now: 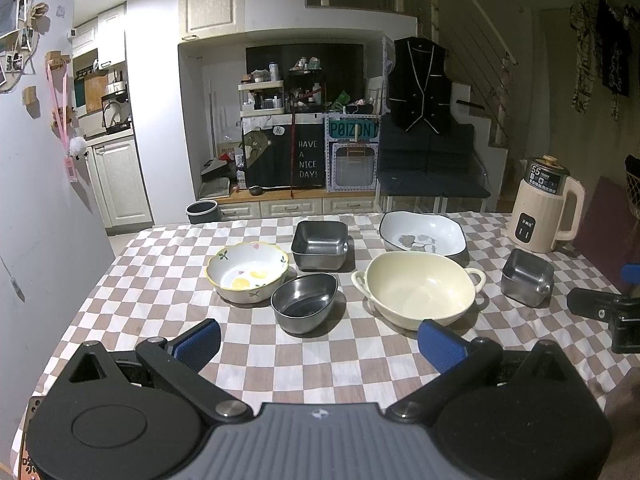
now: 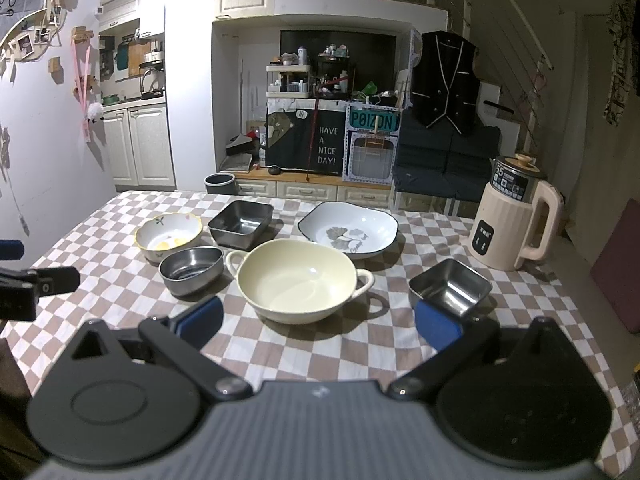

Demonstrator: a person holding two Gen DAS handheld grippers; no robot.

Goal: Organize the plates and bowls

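Closest to us in each wrist view is the gripper itself: our left gripper (image 1: 318, 342) has its blue pads spread wide with nothing between them, and our right gripper (image 2: 318, 318) is spread just as wide and equally empty, both hovering over the near edge of the checked tablecloth (image 2: 320, 360). All the dishes lie ahead of both tools, apart from one another and not yet stacked. The relation that matters is which tool faces which dish. From the left wrist, the oval steel bowl (image 1: 305, 307) sits just ahead between the pads, slightly left of centre, its long axis running roughly across our line of approach, with the floral bowl (image 1: 247, 277) just beyond and to its left. From the right wrist, the cream two-handled bowl (image 2: 297, 286) lies dead ahead, its handles pointing left and right across the fingers, and the small square steel dish (image 2: 450, 287) sits just past the right pad. The larger square steel dish (image 2: 241, 223) and the white leaf-print plate (image 2: 348, 234) stand farther back, the cream kettle (image 2: 514, 224) off to the right. We judge the left tool nearer the oval bowl, the right nearer the cream bowl and small square dish.
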